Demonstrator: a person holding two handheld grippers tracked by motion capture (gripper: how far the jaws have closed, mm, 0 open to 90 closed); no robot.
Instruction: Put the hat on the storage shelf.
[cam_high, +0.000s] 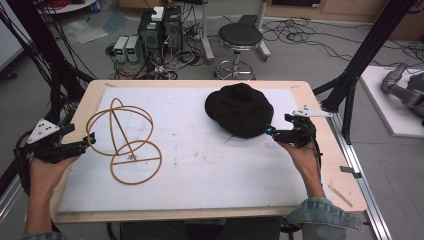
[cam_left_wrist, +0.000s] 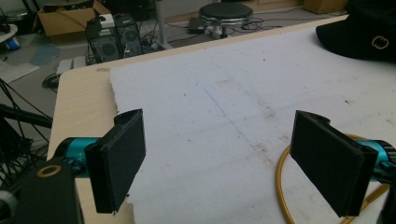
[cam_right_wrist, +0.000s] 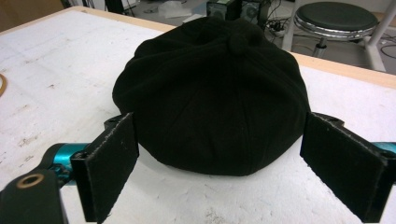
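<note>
Black cap (cam_right_wrist: 210, 93) lies directly ahead of the right claw (cam_right_wrist: 219, 172), jaws spread wide; left claw (cam_left_wrist: 229, 163) gapes beside the wire stand (cam_high: 122, 140).

Left gripper (cam_left_wrist: 219, 163) with its two black padded jaws spread wide, nothing between them, over the white foam sheet (cam_left_wrist: 224, 93) that covers the pale wooden table (cam_left_wrist: 79, 98). A thin golden wire ring (cam_left_wrist: 280, 182) lies on the sheet just beside and partly behind the jaw at the right of the view. A black fabric cap with a small round emblem (cam_left_wrist: 369, 32) rests at the sheet's far right. Beyond the table's far edge stand a round black stool (cam_left_wrist: 226, 11) and dark computer cases (cam_left_wrist: 112, 39).
</note>
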